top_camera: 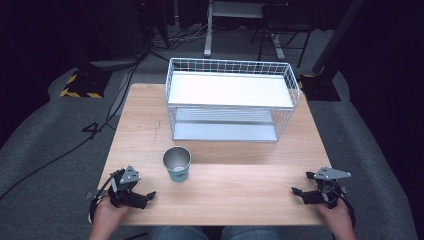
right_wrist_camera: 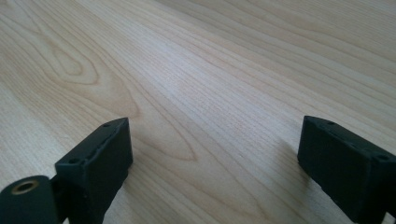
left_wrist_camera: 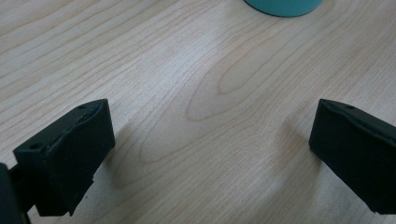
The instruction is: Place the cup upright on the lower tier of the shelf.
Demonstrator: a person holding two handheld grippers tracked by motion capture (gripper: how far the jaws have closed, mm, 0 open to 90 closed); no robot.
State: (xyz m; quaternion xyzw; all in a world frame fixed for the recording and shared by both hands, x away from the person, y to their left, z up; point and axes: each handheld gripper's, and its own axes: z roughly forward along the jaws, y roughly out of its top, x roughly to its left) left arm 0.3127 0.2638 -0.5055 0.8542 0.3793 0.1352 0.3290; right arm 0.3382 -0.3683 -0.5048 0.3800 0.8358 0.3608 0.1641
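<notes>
Tipping of the upright teal cup (top_camera: 177, 164) is risked if clipped by the wide-open, empty left gripper (top_camera: 142, 197); the right gripper (top_camera: 300, 192) is likewise spread.

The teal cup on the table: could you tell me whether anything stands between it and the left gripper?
Nothing visible does. The cup stands upright, ahead and to the right of the left gripper, with bare wooden table between them. The wire rack sits behind the cup, out of the way.
</notes>
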